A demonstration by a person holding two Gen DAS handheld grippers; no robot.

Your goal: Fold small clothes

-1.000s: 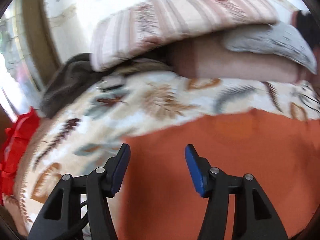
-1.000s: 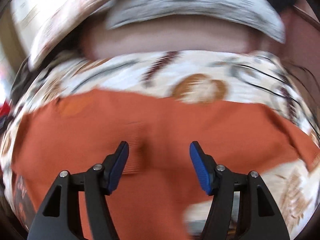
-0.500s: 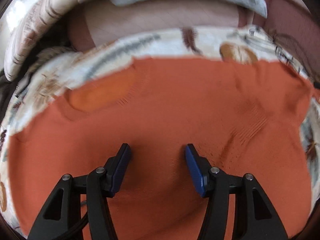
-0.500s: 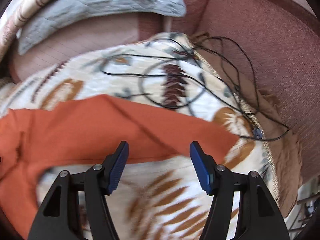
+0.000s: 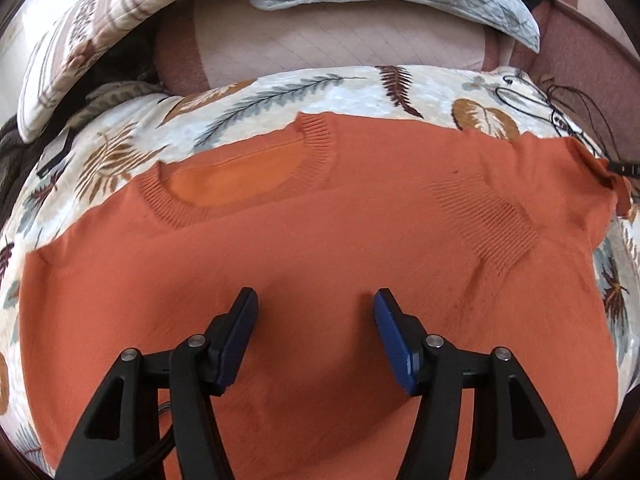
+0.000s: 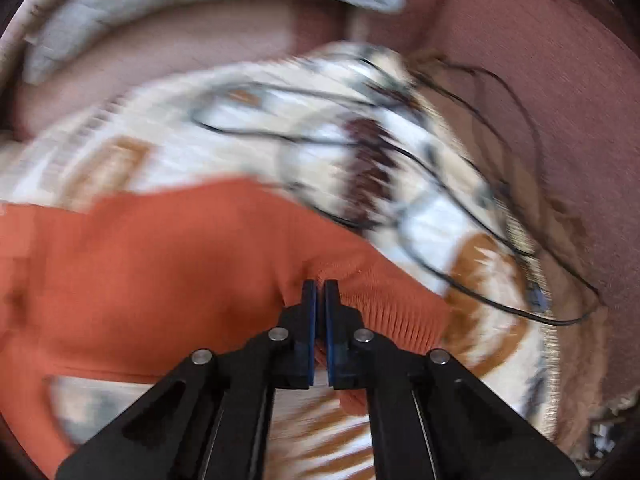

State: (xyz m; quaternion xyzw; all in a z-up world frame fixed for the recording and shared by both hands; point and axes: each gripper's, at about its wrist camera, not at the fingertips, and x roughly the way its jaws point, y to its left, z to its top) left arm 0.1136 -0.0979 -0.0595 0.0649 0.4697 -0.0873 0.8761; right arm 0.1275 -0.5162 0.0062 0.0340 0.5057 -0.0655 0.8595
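Left gripper [image 5: 314, 312] and right gripper [image 6: 319, 292]: each has 2 matte black plastic arms with triangular cut-outs, 2 silver pivot screws per arm, and flat blue finger pads [image 5: 390, 328]. A black cable [image 5: 160, 444] runs beneath the left unit.

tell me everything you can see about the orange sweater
The orange sweater is a fine knit with a ribbed round collar and ribbed cuffs. It lies spread out, front up, on a leaf-print blanket, collar towards the far pillows. One sleeve is folded in across the chest, its cuff resting on the body. The left gripper hovers open over the middle. The right gripper is shut on the ribbed cuff of the other sleeve, bunching it up.
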